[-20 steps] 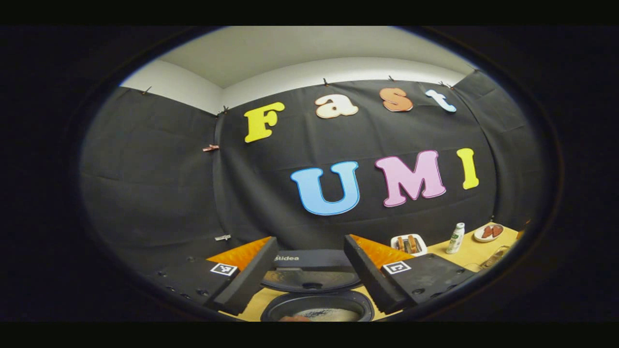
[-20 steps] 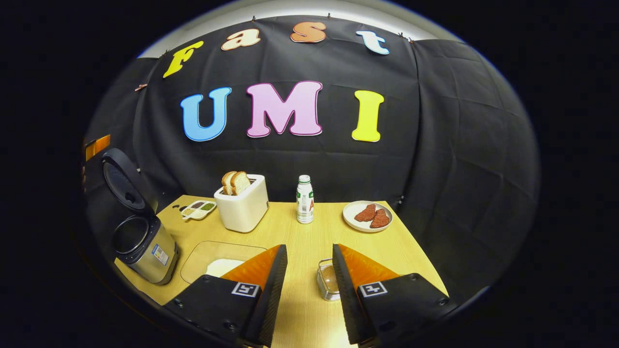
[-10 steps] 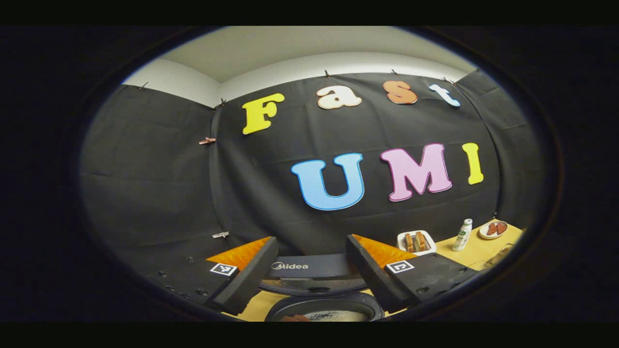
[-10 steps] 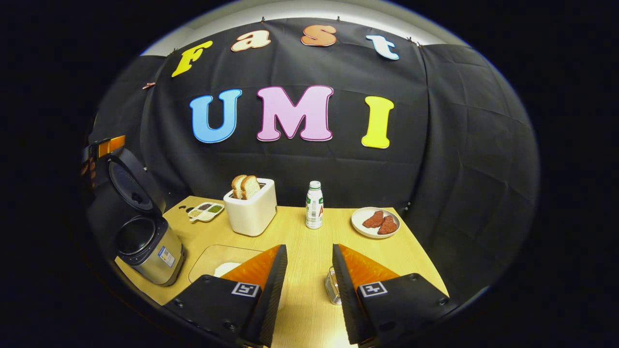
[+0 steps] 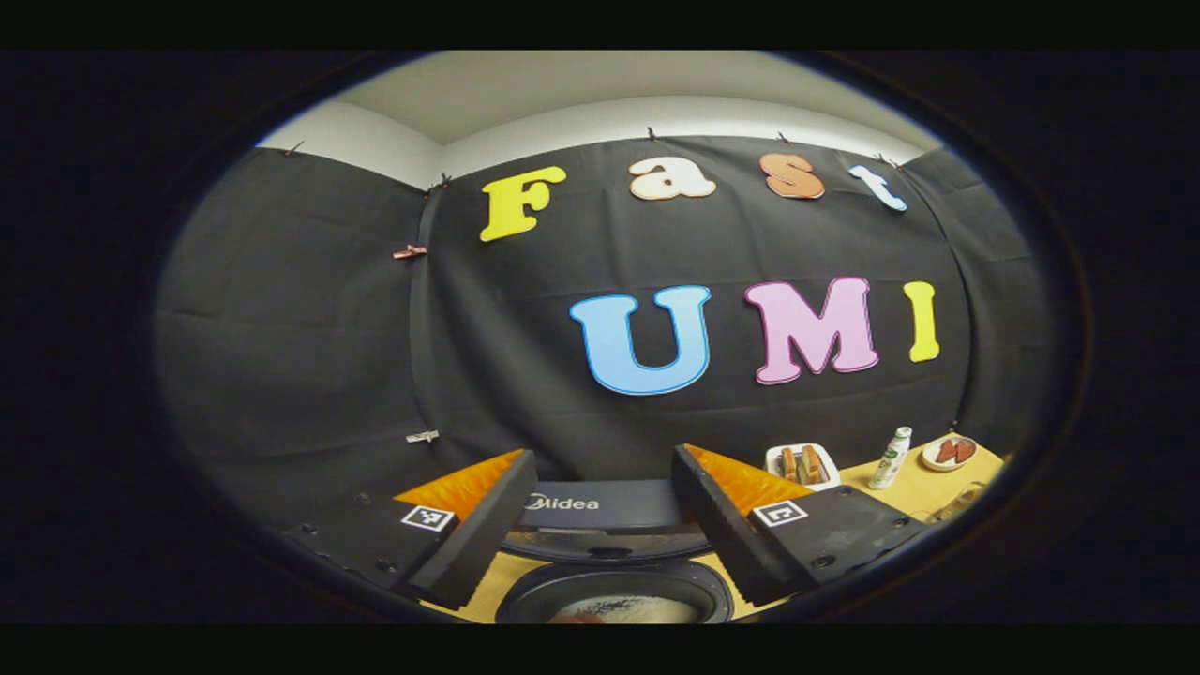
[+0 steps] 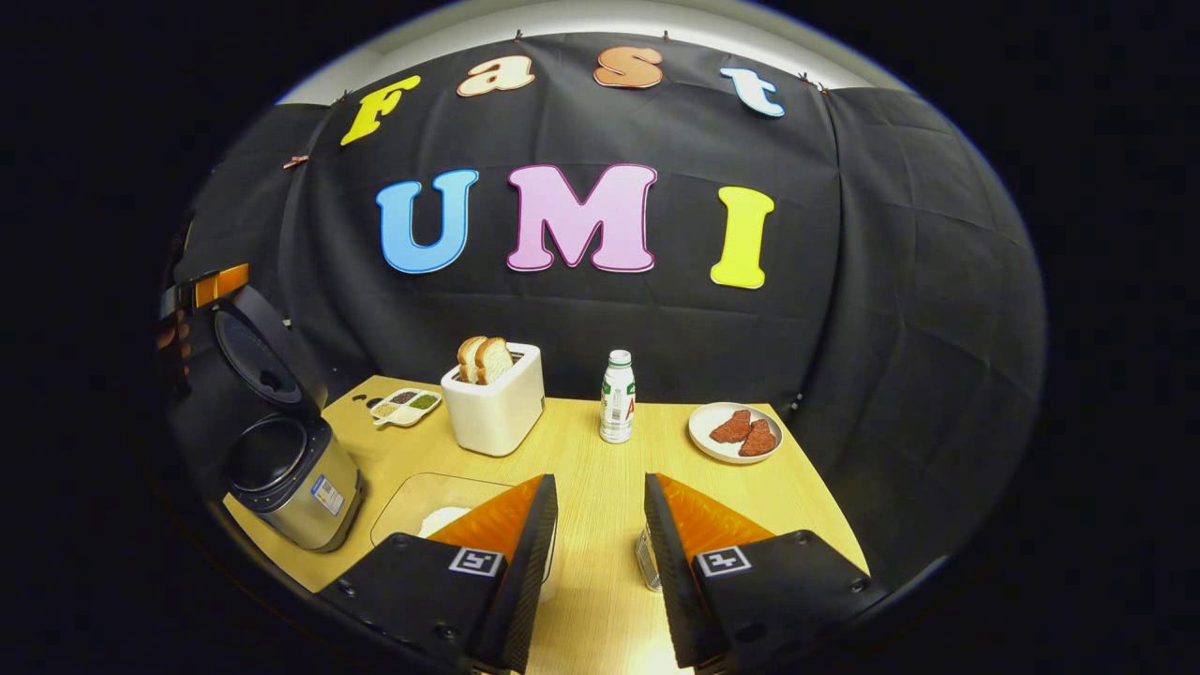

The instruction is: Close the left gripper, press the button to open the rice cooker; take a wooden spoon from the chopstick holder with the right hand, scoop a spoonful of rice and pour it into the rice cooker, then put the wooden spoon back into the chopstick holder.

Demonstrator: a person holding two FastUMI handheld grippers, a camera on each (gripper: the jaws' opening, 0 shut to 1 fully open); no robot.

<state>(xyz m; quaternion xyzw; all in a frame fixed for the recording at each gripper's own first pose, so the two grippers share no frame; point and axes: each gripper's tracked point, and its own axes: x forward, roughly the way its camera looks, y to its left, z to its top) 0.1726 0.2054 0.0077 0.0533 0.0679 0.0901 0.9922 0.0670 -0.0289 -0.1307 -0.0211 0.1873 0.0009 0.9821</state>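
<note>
Cooker [image 6: 286, 469] lid up; I should steer the right hand-held gripper [image 6: 598, 525], fingers apart, squarely over the holder [image 6: 647, 558].

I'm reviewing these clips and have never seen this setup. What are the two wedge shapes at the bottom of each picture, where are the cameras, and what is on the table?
A person holds a two-finger gripper in each hand, and each carries a camera looking along its own fingers. Those wedges are the fingers. The left gripper hangs open above the rice cooker, whose lid stands up. The right gripper is open too and holds nothing. Its view shows the table with the cooker at the left, a toaster with bread, a small bottle, a plate of reddish pieces, a divided dish, a clear tray and a glass holder partly hidden behind a finger.
</note>
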